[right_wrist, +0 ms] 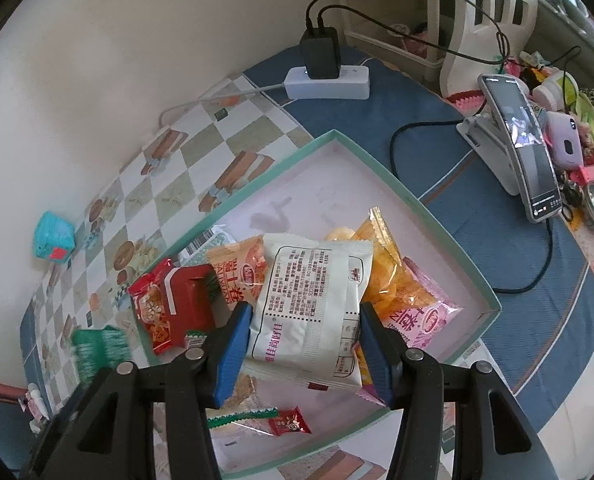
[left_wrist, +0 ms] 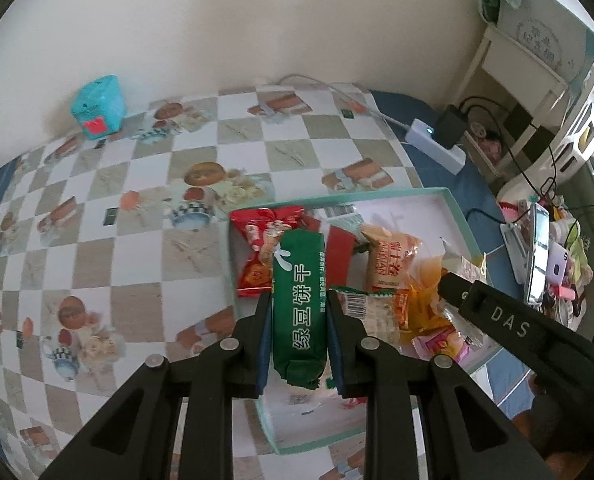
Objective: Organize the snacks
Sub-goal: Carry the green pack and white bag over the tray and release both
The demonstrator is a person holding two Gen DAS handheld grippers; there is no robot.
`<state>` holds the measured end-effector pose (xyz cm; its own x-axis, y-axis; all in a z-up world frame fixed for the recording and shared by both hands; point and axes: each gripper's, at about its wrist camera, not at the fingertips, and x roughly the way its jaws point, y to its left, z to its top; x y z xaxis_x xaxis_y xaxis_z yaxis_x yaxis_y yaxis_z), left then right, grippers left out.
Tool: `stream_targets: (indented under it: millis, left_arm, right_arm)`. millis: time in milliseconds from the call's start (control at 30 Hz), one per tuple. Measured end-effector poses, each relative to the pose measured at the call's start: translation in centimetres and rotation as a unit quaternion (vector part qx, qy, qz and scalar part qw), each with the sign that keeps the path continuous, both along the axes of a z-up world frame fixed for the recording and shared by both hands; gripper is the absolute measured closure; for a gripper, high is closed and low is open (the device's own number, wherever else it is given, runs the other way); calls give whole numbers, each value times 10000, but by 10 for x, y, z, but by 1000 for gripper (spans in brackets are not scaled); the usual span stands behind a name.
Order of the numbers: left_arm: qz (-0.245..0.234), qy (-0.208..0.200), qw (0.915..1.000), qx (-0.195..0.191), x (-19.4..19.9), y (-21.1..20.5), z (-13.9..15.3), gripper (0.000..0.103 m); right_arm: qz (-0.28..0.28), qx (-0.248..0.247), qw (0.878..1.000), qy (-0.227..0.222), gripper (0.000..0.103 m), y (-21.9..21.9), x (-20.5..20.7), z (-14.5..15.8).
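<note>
- Green biscuit pack, white lettering, clamped lengthwise in left gripper over teal-rimmed tray.
- White packet pinched by right gripper, above orange snack bags.
- Red packet beside; possibly touching.
- Checkered tablecloth beneath, power strip near wall.

Left wrist: looks down, close above the tray, facing the wall.
Right wrist: close, angled toward the phone.
Shared: tray, probably the same snacks.
</note>
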<state>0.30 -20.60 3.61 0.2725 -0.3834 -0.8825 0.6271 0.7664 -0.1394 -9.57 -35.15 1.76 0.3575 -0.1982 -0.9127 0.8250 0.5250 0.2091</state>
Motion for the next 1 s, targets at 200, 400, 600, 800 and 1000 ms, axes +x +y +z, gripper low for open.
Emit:
stream_targets:
  millis: [200, 400, 600, 800, 1000]
  left_arm:
    - [-257, 131, 9992, -288, -4, -18, -2, 78]
    - [-420, 468, 9958, -670, -6, -31, -7, 78]
    - [-455, 826, 9914, -908, -3, -37, -21, 78]
    - [-427, 911, 9918, -787, -1, -36, -29, 61]
    - [-328, 686, 9954, -587, 2, -26, -23, 44]
  right_arm:
    - [-4, 54, 10000, -18, 46, -2, -1, -2]
    - [-162, 78, 9998, -104, 46, -10, -8, -1]
    - [-278, 141, 9994, -134, 46, -17, -13, -2]
    - [-270, 186, 9994, -140, 46, -18, -13, -4]
    - [-240, 213, 9994, -130, 45, -19, -12, -5]
